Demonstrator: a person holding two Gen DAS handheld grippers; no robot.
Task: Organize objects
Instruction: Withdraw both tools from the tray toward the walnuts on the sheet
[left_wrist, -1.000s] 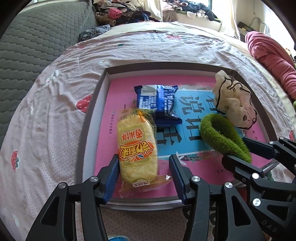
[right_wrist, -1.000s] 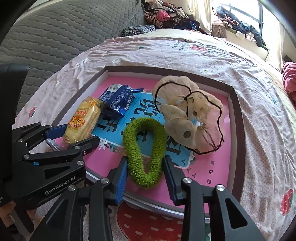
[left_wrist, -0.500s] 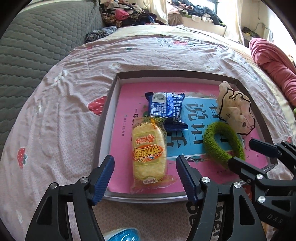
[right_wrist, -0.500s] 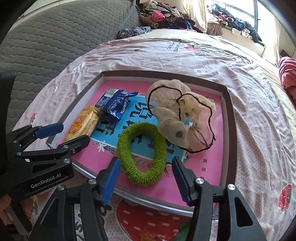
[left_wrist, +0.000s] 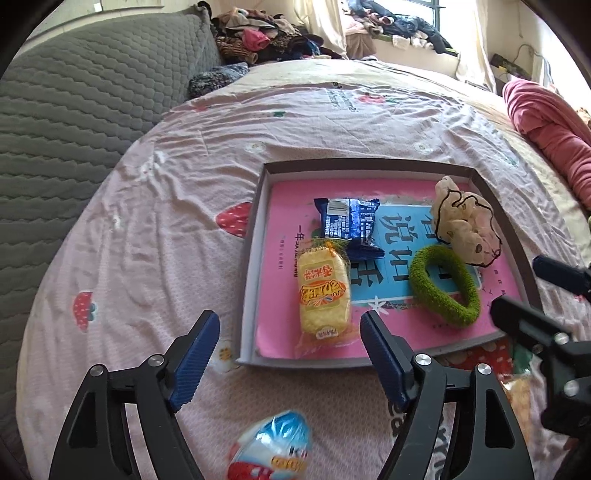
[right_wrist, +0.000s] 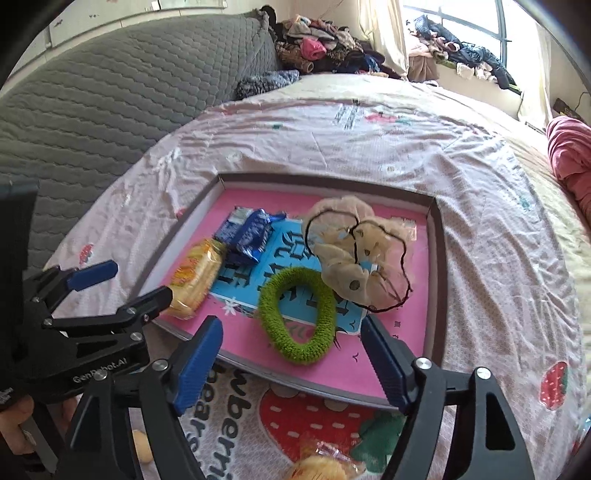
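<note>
- Both grippers hang above the near edge of a shallow tray (left_wrist: 255, 258) on a bedsheet (left_wrist: 155, 229), jaws spread with nothing between them; both have just been opening.
- On the left, the left gripper (left_wrist: 290, 356) is released, and its blue pads (left_wrist: 195, 354) stand apart over the sheet and the tray's near rim.
- Just ahead of it, a yellow snack packet (left_wrist: 324, 291) lies lengthwise on the tray's pink floor near the left wall, free of the pads.
- Touching the packet's far end is a blue snack packet (left_wrist: 349, 223), flat on the tray.
- Right of these, a green hair band (right_wrist: 297, 314) lies as an open loop on the tray floor, just ahead of the right gripper (right_wrist: 291, 363), which is also released and grasps nothing.
- Behind the loop and touching its far side sits a cream scrunchie (right_wrist: 356, 254) with dark edging, toward the tray's right wall.
- Off the tray, by the left gripper in the left wrist view, lies a blue and white wrapped item (left_wrist: 275, 443), blurred.
- Farthest right, a pink blanket (left_wrist: 546, 125) is bunched at the bed's edge.
</note>
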